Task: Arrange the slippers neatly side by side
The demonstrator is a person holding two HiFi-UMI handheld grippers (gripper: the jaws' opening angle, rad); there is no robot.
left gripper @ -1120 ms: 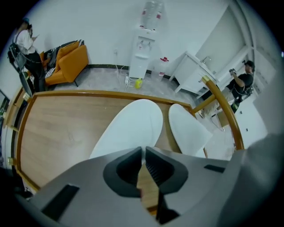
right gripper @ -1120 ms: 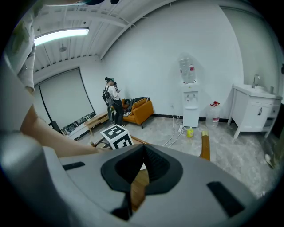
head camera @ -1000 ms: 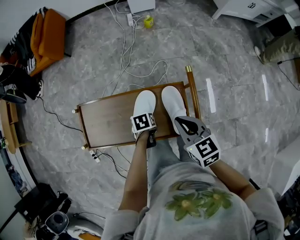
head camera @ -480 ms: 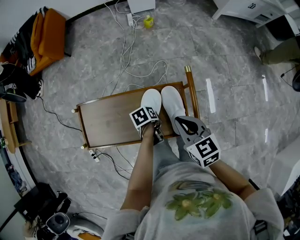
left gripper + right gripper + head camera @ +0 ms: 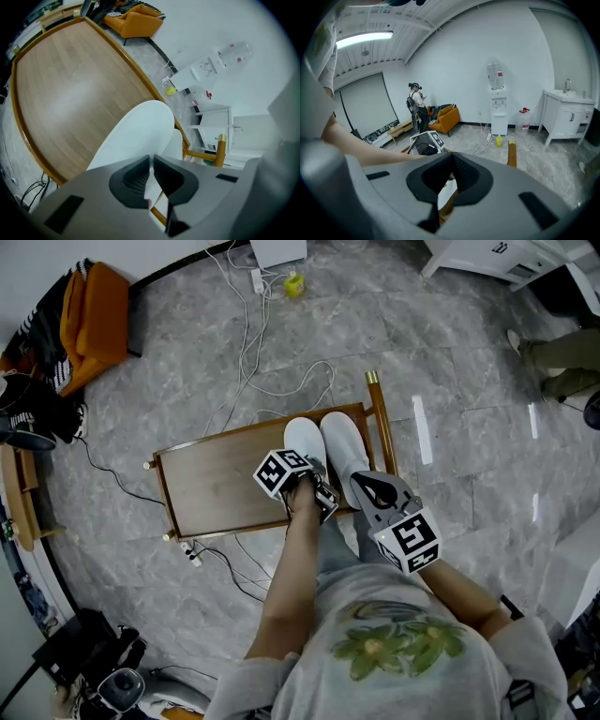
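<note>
Two white slippers are lying close together, toes pointing away from the person, at the right end of a low wooden table in the head view: the left slipper and, just beside it, the right slipper. The left gripper is reaching down onto the heel of the left slipper, and the right gripper is hanging over the heel of the right slipper. In the left gripper view the jaws are standing almost together and pinching the thin heel edge of the left slipper, with the right slipper showing just behind it. In the right gripper view the jaws are clenched, tips meeting, and white from a slipper is showing through the gap beneath them; whether they are nipping it I cannot tell
</note>
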